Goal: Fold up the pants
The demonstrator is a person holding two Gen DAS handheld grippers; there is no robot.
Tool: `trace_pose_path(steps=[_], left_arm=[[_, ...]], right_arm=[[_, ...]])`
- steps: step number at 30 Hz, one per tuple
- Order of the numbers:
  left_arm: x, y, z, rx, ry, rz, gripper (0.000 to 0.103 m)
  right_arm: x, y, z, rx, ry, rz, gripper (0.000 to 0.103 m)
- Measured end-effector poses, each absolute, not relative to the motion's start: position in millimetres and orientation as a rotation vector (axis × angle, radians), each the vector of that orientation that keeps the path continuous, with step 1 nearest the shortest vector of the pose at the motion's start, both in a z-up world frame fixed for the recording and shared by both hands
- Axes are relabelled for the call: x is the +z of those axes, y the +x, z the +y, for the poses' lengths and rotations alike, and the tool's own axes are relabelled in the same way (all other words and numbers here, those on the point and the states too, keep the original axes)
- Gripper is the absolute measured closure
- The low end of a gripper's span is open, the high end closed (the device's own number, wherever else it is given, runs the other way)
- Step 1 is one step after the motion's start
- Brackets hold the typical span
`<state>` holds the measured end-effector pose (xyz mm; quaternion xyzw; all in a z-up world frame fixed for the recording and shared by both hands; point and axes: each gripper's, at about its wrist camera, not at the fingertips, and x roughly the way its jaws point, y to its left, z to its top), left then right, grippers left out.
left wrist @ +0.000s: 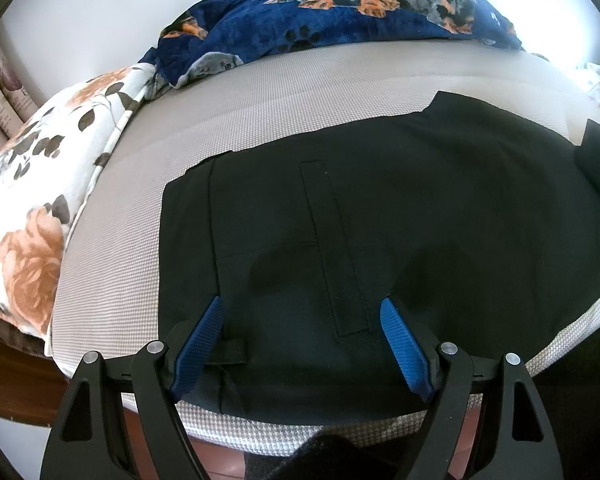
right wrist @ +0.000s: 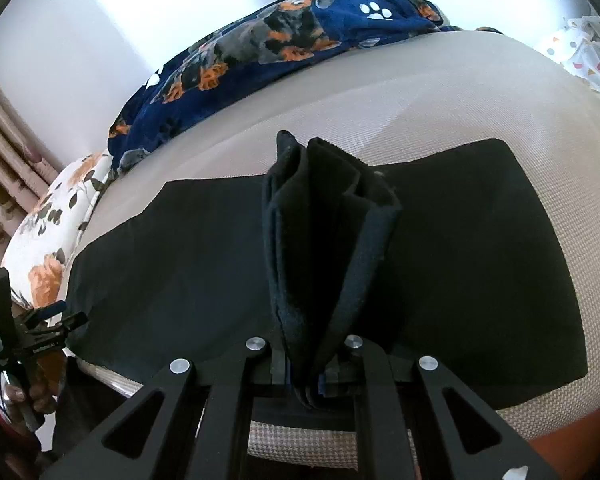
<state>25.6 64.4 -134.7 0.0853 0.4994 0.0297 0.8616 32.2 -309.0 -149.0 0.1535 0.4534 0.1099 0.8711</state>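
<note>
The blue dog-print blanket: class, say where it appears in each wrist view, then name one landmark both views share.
Left wrist view: the dog-print blanket runs along the top centre, behind the black pants.
Right wrist view: it runs diagonally across the upper left to top centre, beyond the grey mattress.
Shared landmark: the floral pillow, at the left edge in both.

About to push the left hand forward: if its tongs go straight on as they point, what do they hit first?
Most likely the black pants lying flat on the bed; the open left tongs already straddle them, though the gap is unclear.
</note>
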Motion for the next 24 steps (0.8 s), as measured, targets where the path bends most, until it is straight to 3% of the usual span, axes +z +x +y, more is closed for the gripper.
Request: trace_pose_path(steps=[24], left_arm=[[-135, 26, 64, 0.063, 0.187, 1.050, 0.021]], right_arm=[[-154, 27, -295, 0.242, 0.249, 0.956, 0.084]])
